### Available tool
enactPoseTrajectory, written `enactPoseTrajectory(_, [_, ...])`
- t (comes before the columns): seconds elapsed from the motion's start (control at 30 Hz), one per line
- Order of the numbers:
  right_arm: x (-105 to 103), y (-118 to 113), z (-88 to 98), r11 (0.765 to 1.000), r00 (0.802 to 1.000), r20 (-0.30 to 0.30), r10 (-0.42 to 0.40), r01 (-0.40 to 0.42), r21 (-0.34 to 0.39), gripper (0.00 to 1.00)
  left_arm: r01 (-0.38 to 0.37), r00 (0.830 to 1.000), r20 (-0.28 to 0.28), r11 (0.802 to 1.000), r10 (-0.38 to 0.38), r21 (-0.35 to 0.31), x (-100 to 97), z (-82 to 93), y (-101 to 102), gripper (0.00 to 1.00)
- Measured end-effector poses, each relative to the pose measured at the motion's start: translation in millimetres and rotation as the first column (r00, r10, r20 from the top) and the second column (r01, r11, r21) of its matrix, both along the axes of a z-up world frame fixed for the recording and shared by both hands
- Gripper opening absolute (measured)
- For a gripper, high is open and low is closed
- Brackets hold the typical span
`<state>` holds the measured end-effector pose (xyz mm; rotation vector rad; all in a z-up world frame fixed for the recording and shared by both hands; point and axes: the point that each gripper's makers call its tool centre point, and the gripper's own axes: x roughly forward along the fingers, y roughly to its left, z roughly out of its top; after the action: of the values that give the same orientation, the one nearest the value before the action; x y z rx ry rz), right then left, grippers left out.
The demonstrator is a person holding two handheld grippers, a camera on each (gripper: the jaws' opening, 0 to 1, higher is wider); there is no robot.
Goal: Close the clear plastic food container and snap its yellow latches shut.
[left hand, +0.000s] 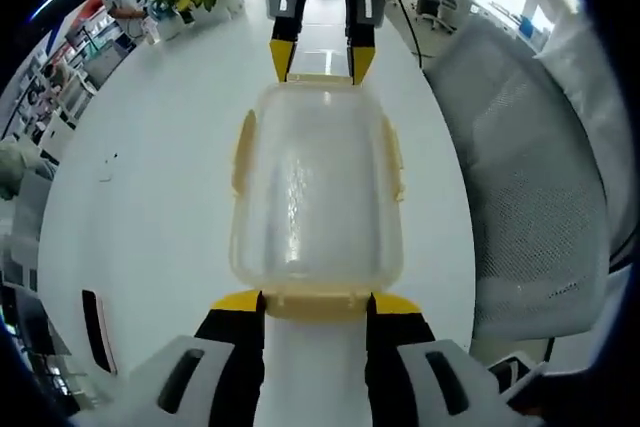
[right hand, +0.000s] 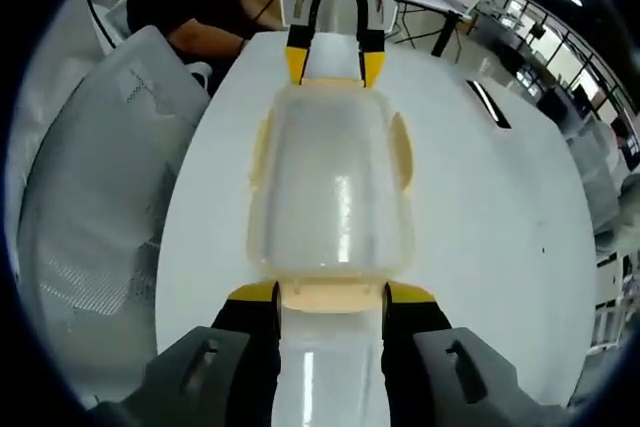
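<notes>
Container caught end to end between two grippers

The clear container (left hand: 316, 187) lies at frame centre on the white desk (left hand: 150, 197), long axis running from the left gripper (left hand: 316, 299) to the right gripper (left hand: 321, 59) opposite. Each gripper's jaws stand apart, flanking an end latch (right hand: 333, 295). Side latches (left hand: 243, 152) look unsnapped. A mesh chair (left hand: 530, 197) crowds one side; the other lies open.

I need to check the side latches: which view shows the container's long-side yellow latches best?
The left gripper view: both long-side latches stand out against the white table. The right gripper view shows them paler and narrower along the container.
</notes>
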<state>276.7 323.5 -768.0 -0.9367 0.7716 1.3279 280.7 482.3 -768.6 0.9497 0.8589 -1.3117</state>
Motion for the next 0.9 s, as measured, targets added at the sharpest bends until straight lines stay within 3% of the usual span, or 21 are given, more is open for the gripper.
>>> enactPoseTrajectory(0.13, [-2,-16,6.5,1.000,1.000,0.003,-0.002,0.002,0.019,0.35,-0.012,1.000,0.011,1.000,0.012,-0.006,-2.3,10.1,-16,0.33])
enactPoseTrajectory(0.47, [-5,-73,11.9,1.000,1.000,0.012,-0.003,0.003,0.031,0.35,-0.013,1.000,0.015,1.000,0.014,-0.008,-4.8,15.7,-73,0.33])
enactPoseTrajectory(0.9, [-6,-151,0.5,1.000,1.000,-0.013,-0.017,0.017,0.011,0.35,-0.003,1.000,-0.011,1.000,0.003,-0.004,-4.5,2.0,-151,0.33])
